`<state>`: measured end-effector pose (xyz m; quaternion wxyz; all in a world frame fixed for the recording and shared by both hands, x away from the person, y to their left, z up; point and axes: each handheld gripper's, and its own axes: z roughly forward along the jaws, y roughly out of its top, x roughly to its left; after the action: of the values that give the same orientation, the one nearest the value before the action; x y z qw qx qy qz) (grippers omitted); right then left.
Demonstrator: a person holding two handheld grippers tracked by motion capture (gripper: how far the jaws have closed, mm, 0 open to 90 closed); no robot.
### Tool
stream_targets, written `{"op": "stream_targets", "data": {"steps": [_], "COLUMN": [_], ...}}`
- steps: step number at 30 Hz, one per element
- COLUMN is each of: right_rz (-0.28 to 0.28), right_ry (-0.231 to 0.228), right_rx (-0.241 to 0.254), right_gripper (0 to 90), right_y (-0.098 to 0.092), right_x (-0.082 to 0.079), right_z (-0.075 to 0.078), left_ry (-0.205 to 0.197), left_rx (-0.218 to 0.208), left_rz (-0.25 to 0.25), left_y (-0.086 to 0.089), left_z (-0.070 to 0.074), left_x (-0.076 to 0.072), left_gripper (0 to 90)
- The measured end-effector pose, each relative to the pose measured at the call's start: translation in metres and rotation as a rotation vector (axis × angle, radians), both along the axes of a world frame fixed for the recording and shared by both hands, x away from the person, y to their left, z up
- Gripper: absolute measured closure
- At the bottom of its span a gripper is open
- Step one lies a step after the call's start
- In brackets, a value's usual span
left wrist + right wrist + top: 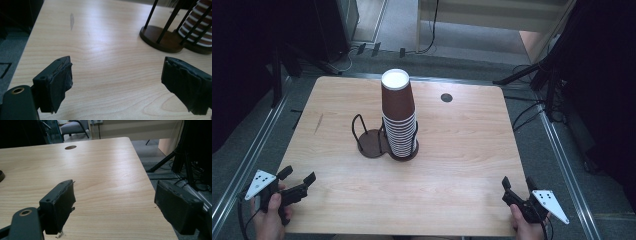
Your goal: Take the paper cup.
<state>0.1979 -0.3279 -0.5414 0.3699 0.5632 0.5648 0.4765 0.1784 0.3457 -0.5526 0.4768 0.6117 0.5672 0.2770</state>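
A tall stack of brown paper cups (398,115) with white rims stands in the right bay of a dark wire cup holder (373,142) near the middle of the wooden table (462,165). The holder's left bay is empty. My left gripper (299,175) sits at the table's near left corner, held by a hand, jaws apart with nothing between them. In the left gripper view the gripper (116,75) faces the holder base (160,38) and the cups (200,32) farther off. My right gripper (517,181) rests at the near right corner, open and empty (115,200).
A round cable hole (446,97) lies in the table's far right part, also seen as the hole (70,147) ahead of the right gripper. Dark stands and cables (537,75) crowd the floor at the right; the table's right edge (145,175) runs close by.
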Motion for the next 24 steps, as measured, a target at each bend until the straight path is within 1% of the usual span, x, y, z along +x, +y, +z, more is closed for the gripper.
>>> {"op": "stream_targets", "data": {"steps": [2, 4, 6, 8, 10, 14, 16, 18, 20, 22, 24], "right_rz": [-0.011, -0.016, -0.016, -0.018, -0.018, 0.012, 0.038, 0.077, 0.094, 0.103, 0.093], "right_ry": [-0.004, -0.009, -0.008, -0.002, -0.002, -0.032, -0.051, -0.059, -0.057, -0.055, -0.055], "right_rx": [-0.009, -0.035, -0.041, -0.029, -0.029, -0.035, -0.021, -0.006, -0.029, -0.034, -0.055], "right_gripper": [16.2, 15.6, 15.5, 14.2, 14.0, 13.7, 13.7, 13.7, 13.7, 14.1, 14.1], "right_y": [0.002, 0.004, 0.007, 0.01, 0.014, 0.027, 0.032, 0.037, 0.042, 0.048, 0.054], "right_x": [0.0, 0.002, 0.005, 0.007, 0.009, 0.01, 0.01, 0.01, 0.01, 0.012, 0.014], "right_z": [0.0, -0.001, 0.0, 0.002, 0.006, 0.019, 0.027, 0.034, 0.038, 0.042, 0.044], "left_ry": [-0.004, -0.011, -0.012, -0.011, -0.012, -0.003, 0.003, 0.01, 0.008, 0.006, 0.008], "left_rx": [0.004, -0.006, -0.023, -0.027, -0.02, -0.019, -0.018, -0.021, -0.02, -0.016, -0.018], "left_rz": [-0.004, -0.012, -0.008, -0.009, -0.006, -0.007, -0.011, -0.012, -0.014, -0.013, -0.011], "left_y": [-0.001, 0.001, 0.002, 0.003, 0.002, 0.001, 0.002, 0.002, 0.002, 0.001, 0.001], "left_z": [0.0, 0.0, 0.0, 0.0, 0.0, 0.0, 0.0, 0.0, 0.0, 0.0, 0.0], "left_x": [0.0, -0.001, -0.001, 0.0, -0.001, -0.001, 0.0, 0.001, 0.0, 0.0, 0.0], "left_gripper": [10.3, 10.3, 10.3, 10.3, 10.3, 10.3, 10.3, 10.3, 10.3, 10.3, 10.3]}}
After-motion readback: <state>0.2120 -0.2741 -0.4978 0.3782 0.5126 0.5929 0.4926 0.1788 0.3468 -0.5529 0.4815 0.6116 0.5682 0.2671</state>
